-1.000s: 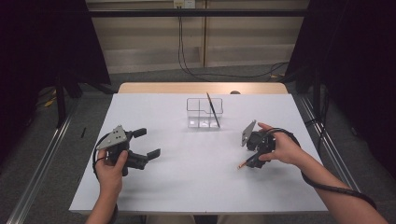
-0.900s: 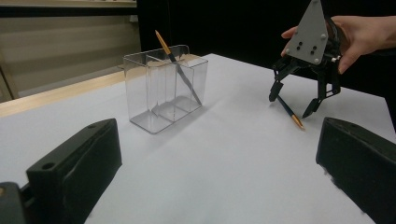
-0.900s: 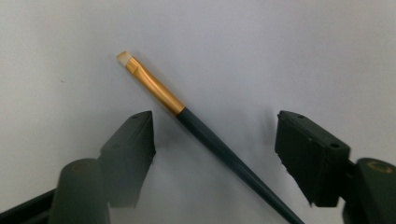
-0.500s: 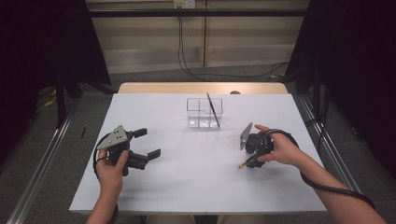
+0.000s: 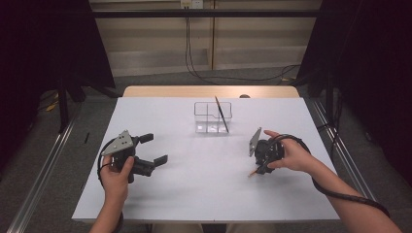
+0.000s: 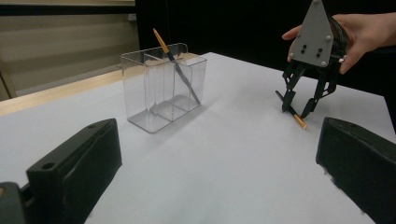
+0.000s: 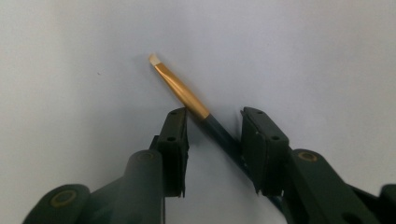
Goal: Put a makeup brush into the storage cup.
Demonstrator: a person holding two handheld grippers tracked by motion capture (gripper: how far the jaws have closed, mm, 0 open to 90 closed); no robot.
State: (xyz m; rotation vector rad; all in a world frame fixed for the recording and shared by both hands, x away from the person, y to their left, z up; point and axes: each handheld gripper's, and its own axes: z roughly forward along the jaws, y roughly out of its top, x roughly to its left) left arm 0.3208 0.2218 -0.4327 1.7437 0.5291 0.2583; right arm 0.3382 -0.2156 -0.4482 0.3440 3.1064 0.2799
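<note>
One pencil (image 5: 221,114) already leans in the clear holder (image 5: 213,117), while the right gripper (image 7: 215,140), its jaws just closing but not yet pinching, straddles a second pencil (image 7: 187,95) lying on the table right of that holder; left gripper (image 5: 151,148) waits, jaws apart.
</note>
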